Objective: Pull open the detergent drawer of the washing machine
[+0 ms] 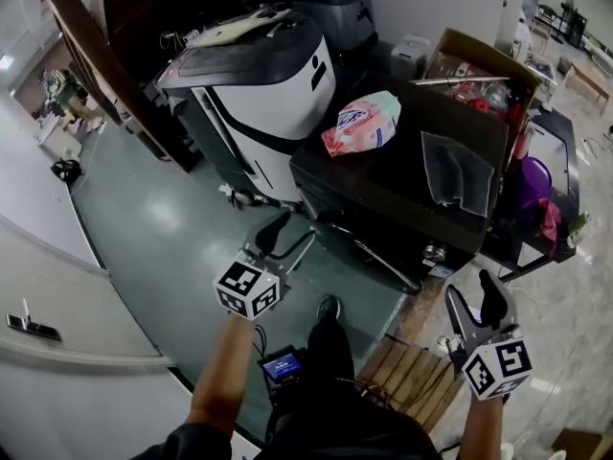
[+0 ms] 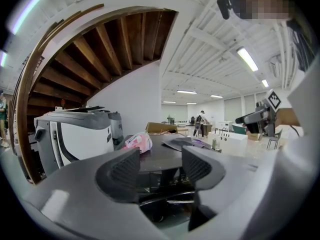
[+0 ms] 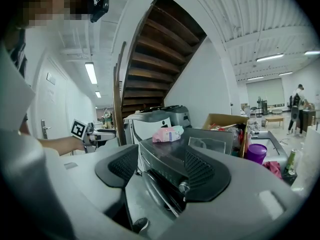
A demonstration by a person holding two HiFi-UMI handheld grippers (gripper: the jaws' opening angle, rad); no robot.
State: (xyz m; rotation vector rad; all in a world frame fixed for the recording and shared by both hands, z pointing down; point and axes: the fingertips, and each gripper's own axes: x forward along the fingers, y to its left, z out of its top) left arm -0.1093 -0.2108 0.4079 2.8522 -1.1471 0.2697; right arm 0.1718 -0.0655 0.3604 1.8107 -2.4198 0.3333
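The black washing machine (image 1: 383,195) stands ahead of me, its front panel and a silver knob (image 1: 434,253) facing me; I cannot make out the detergent drawer on the dark front. A pink packet (image 1: 361,123) and a grey cloth (image 1: 458,172) lie on its lid. My left gripper (image 1: 287,238) hovers open just short of the machine's front left corner. Further right and nearer me, my right gripper (image 1: 476,300) is open too. In the left gripper view the pads (image 2: 120,173) hold nothing. The right gripper view shows the knob (image 3: 184,187) beyond empty pads (image 3: 202,169).
A white and grey machine (image 1: 259,94) stands left of the washer, a cardboard box (image 1: 479,65) and a purple tub (image 1: 534,175) to its right. A wooden pallet (image 1: 412,377) lies at my feet, beside a small device with a blue screen (image 1: 283,365). A white wall curves along the left.
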